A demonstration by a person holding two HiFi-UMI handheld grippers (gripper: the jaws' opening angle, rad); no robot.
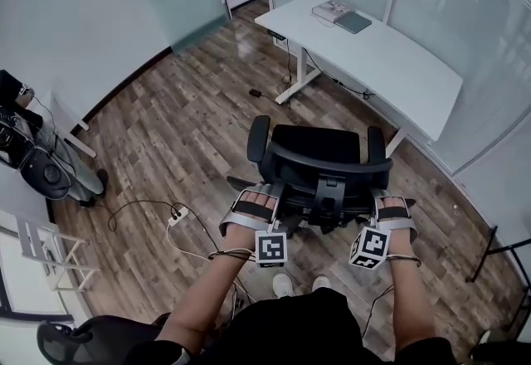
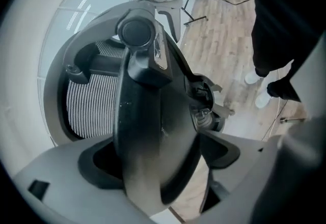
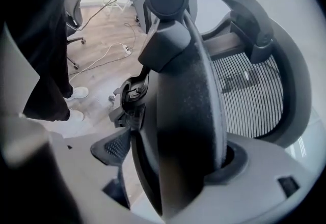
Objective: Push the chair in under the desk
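The black mesh office chair (image 1: 315,146) stands on the wood floor, its seat facing the white desk (image 1: 390,65) a short way beyond it. Both grippers are at the top rim of the backrest. My left gripper (image 1: 257,204) is on the left end of the rim, my right gripper (image 1: 392,210) on the right end. In the left gripper view the thick black backrest frame (image 2: 147,116) fills my left gripper (image 2: 153,167), whose jaws press on it. In the right gripper view the same frame (image 3: 188,106) sits clamped in my right gripper (image 3: 173,167). The mesh (image 3: 249,95) shows beside it.
A white power strip (image 1: 176,216) with trailing cables lies on the floor at the left. Grey equipment (image 1: 46,168) stands by the left wall, and another black chair (image 1: 91,340) is at the bottom left. Books (image 1: 342,15) lie on the desk's far end. Glass walls stand behind the desk.
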